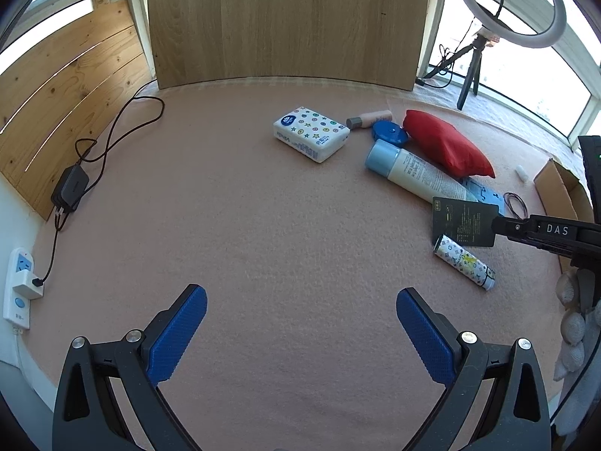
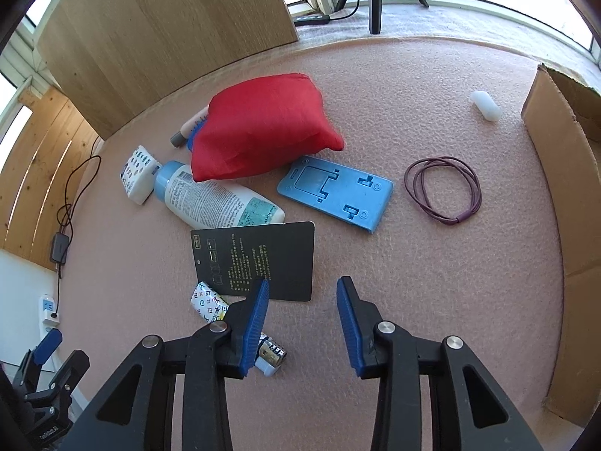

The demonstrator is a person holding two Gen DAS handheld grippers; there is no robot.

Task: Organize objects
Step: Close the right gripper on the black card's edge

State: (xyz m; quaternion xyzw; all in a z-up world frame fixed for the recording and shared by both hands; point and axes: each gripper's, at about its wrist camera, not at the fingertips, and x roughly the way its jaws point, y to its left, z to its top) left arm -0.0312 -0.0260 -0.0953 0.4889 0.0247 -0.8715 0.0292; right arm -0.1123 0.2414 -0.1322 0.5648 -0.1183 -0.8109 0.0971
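Objects lie on a pink mat: a red pouch (image 2: 263, 127), a blue-capped lotion bottle (image 2: 214, 199), a blue plastic tray (image 2: 334, 191), a black card (image 2: 259, 259), a patterned tube (image 2: 210, 304), a purple hair tie (image 2: 443, 188), a small white cap (image 2: 486, 105) and a tissue pack (image 1: 311, 133). My right gripper (image 2: 302, 300) is open just above the mat, its left finger over the black card's near edge. In the left wrist view its fingers reach the card (image 1: 464, 221) from the right. My left gripper (image 1: 300, 308) is open and empty over bare mat.
A cardboard box (image 2: 556, 195) stands at the right edge. A wooden board (image 1: 285, 22) stands at the back, a slatted panel (image 1: 67, 105) at left. A power adapter (image 1: 69, 188) and wall strip (image 1: 18, 289) sit at left. A ring light tripod (image 1: 469, 67) stands back right.
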